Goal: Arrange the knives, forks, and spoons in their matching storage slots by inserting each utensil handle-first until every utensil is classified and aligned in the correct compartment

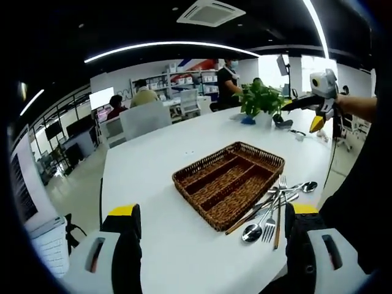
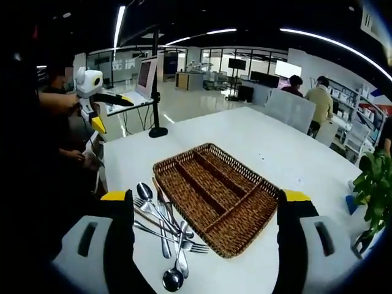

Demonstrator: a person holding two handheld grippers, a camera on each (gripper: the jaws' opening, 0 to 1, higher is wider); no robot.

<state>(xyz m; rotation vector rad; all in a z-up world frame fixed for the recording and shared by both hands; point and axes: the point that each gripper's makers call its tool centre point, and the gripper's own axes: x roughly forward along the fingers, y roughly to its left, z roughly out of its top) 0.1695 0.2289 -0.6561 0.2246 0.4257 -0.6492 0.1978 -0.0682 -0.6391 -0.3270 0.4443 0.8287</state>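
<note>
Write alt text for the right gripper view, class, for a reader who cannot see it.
An empty wicker tray with long compartments sits on a white table, with a loose pile of cutlery beside it. The right tool, open, frames the scene from below; the left tool is raised at far left.

Bare table (image 2: 257, 138) all round wicker tray (image 2: 214, 196); cutlery pile (image 2: 162, 229) just beside it; potted plant (image 1: 260, 101) at far edge.

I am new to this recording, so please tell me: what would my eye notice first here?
A brown wicker tray with long, empty compartments sits in the middle of the white table. Beside it lies a loose pile of cutlery, spoons and forks crossing each other. Both grippers, left and right, are held open above the table.
</note>
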